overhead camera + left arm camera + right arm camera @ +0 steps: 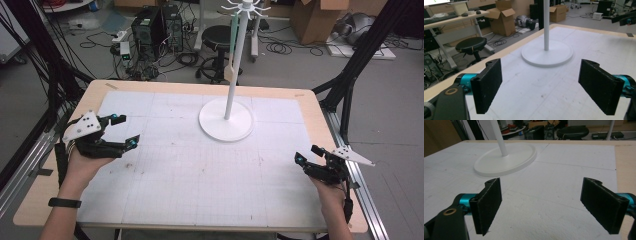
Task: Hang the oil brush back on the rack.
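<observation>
1. Stand (226,120) of white plastic rests on the white gridded mat (200,175) that covers the wooden counter (35,200), toward the far middle of it; it has a round flat base and a thin upright pole topped by a ring of small hooks.
2. Left tool (127,131) is held low over the near-left part of the mat, pointing toward the stand but well apart from it. Its jaws are spread wide with nothing between them.
3. In the left gripper view, the left tool (541,86) frames bare mat between its two black pads, with the stand's base (547,53) farther off beyond them.
4. Right tool (306,156) sits low over the near-right edge of the mat, also well clear of the stand, its jaws released and holding nothing.
5. In the right gripper view, the right tool (541,206) likewise shows bare mat between its pads, and the stand's base (505,161) lies ahead and to the left.
6. Each tool is gripped by a hand from the near side; the left wrist wears a dark band (64,202).
</observation>
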Tool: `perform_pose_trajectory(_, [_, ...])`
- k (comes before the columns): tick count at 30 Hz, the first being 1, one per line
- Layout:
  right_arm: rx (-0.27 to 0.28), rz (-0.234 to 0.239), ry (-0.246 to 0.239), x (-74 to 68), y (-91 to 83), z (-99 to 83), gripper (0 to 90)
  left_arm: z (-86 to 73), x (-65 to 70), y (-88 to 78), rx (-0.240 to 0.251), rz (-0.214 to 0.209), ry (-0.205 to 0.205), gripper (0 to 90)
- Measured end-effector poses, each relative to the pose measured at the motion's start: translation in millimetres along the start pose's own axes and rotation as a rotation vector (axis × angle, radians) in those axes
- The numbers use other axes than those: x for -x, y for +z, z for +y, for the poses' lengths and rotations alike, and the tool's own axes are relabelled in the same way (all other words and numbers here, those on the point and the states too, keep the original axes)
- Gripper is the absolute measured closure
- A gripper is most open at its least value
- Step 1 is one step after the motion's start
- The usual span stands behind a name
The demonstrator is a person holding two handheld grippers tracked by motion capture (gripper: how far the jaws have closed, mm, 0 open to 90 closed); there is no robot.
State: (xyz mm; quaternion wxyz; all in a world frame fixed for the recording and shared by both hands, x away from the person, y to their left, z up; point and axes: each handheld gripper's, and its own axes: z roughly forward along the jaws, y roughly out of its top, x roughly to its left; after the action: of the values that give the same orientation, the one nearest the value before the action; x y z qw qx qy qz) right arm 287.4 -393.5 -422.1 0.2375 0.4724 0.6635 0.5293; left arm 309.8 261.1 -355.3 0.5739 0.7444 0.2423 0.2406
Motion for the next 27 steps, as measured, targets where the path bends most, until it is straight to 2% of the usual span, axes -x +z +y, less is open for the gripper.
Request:
perform_pose_trajectory(1, [-0.002,0.000,0.001,0.0,0.3,0.0,16.6,-5.7,-0.5,-2.5,0.011,-0.010,-0.008,18.9])
perform_pose_trajectory(6, [-0.005,-0.003,-0.001,1.4,1.0,-0.3,16.6,-29.6,-2.3,-9.8,0.014,-0.006,-0.043,17.0])
perform_pose_trajectory(8, [-0.009,-0.001,0.007,1.8,1.4,-0.3,16.6,-35.4,-2.0,-10.7,0.017,-0.025,-0.048,16.3])
perform_pose_trajectory(13, [-0.016,-0.003,0.009,3.0,1.6,-0.5,16.5,-43.9,-1.5,-15.3,0.021,0.004,-0.050,15.4])
perform_pose_trajectory(16, [-0.018,-0.002,-0.009,3.3,2.6,-0.7,16.6,-48.9,-3.3,-18.4,0.037,0.027,-0.053,15.4])
perform_pose_trajectory(23, [-0.041,-0.004,-0.043,0.1,5.2,-1.7,16.6,-57.0,-9.3,-22.2,0.026,0.043,-0.066,15.3])
perform_pose_trajectory(27, [-0.044,-0.001,-0.045,-0.8,5.5,-1.9,16.5,-60.1,-10.6,-23.0,0.023,0.047,-0.076,15.4])
